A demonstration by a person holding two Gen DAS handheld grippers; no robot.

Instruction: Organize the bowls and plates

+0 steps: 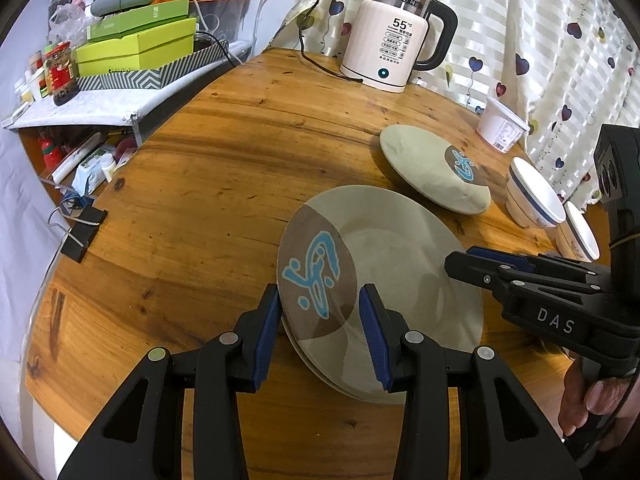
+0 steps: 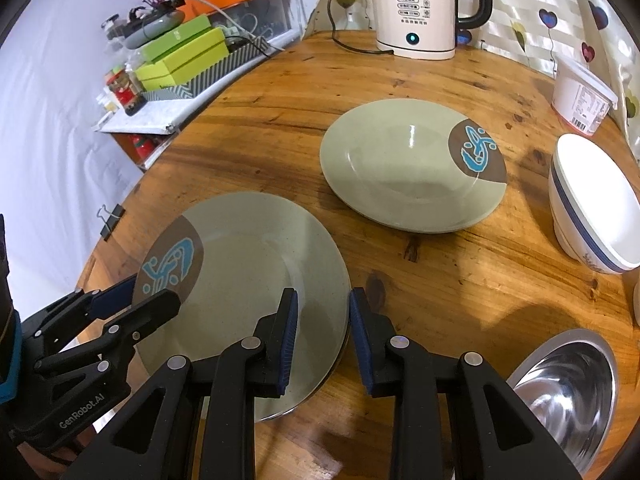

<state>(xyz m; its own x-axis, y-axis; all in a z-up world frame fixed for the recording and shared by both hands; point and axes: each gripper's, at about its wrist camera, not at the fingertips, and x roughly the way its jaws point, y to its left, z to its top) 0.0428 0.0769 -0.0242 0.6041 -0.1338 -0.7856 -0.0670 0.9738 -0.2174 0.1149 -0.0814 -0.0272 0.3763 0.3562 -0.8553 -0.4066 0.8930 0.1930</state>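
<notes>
A stack of grey-green plates (image 1: 400, 280) with a brown patch and a blue mark lies near the table's front; it also shows in the right wrist view (image 2: 256, 264). My left gripper (image 1: 320, 332) is open, its fingers astride the stack's left rim. My right gripper (image 2: 323, 340) is open, astride the stack's right rim. A second matching plate (image 2: 400, 168) lies alone farther back (image 1: 424, 164). Stacked white bowls with a blue stripe (image 2: 592, 216) stand at the right. A steel bowl (image 2: 568, 392) sits at the front right.
A white electric kettle (image 1: 392, 36) and its cord stand at the table's back. A white tub (image 2: 580, 96) is at the back right. A binder clip (image 1: 80, 236) grips the table's left edge. A cluttered shelf with green boxes (image 1: 136, 48) stands left.
</notes>
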